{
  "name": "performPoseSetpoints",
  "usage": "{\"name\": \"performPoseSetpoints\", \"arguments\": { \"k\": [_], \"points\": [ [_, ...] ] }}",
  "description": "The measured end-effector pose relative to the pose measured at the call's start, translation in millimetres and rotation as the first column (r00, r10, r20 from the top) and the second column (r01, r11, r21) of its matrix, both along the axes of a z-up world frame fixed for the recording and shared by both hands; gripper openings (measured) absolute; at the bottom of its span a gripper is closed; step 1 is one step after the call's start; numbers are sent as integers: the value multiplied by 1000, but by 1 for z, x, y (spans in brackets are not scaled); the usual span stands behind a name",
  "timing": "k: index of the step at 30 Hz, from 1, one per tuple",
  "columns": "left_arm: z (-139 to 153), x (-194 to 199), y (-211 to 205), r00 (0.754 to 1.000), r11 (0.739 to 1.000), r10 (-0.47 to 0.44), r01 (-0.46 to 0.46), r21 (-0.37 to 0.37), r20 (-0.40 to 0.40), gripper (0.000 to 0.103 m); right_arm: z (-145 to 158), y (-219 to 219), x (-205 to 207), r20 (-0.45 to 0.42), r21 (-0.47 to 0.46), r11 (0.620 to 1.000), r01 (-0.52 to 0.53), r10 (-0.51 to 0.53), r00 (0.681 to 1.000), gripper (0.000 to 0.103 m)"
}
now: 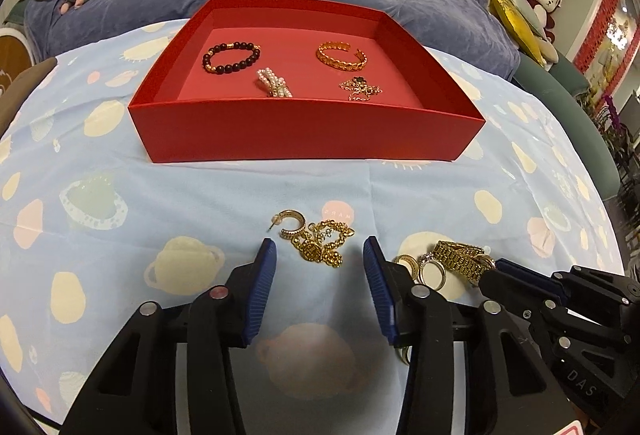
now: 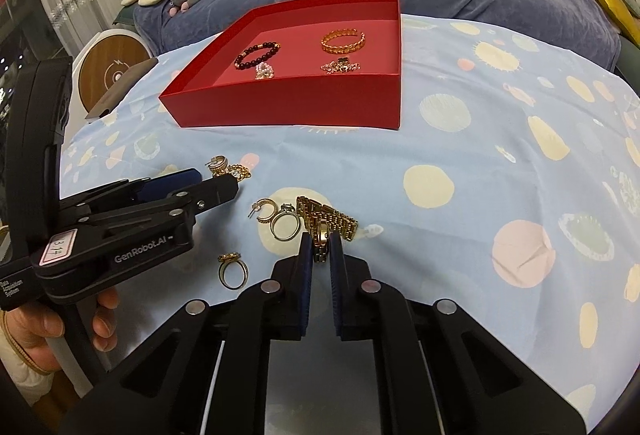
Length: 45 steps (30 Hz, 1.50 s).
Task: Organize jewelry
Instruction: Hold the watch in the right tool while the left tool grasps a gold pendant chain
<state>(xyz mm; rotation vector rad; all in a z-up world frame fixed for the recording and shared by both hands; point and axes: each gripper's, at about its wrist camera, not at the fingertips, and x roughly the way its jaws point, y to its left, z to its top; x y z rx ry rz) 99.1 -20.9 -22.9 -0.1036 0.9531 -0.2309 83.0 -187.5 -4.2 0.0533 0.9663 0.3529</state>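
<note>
right tongs (image 2: 321,244) pinch the gold watchband (image 2: 326,221) on the tabletop; lift straight up so the rings beside it stay, then carry to the red tray (image 2: 288,107). left tongs (image 1: 320,255) spread around the chain (image 1: 320,241).

On the table (image 1: 100,155) the box (image 1: 304,131) sits toward the back, two bracelets (image 1: 231,57) behind, pearls (image 1: 275,82) and a chain (image 1: 360,88) in front. Before the box lie earrings (image 1: 294,225), rings (image 2: 285,225) and a watch (image 2: 326,221), rightmost.

Even, soft indoor light, faint shadows, sharp focus (fisheye bending and dark vignette at the edges).
</note>
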Motion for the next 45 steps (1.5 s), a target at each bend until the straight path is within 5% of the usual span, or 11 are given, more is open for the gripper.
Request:
{"name": "performPoseSetpoints", "arguments": {
  "k": [5,18,45],
  "points": [
    [-1,2,-5,1000,1000,-19,19,-5,-2,11,0,-3,0,-7,8,1000,8,-8,1000,8],
    [22,-12,-1,997,998,-55,56,-34,47,11,21,-14,-5,39,54,998,24,-26,999,8],
    [88,-22,52,981,991,51,-26,-132,186,11,79,-8,1,175,144,989,38,-64,983,8]
  ]
}}
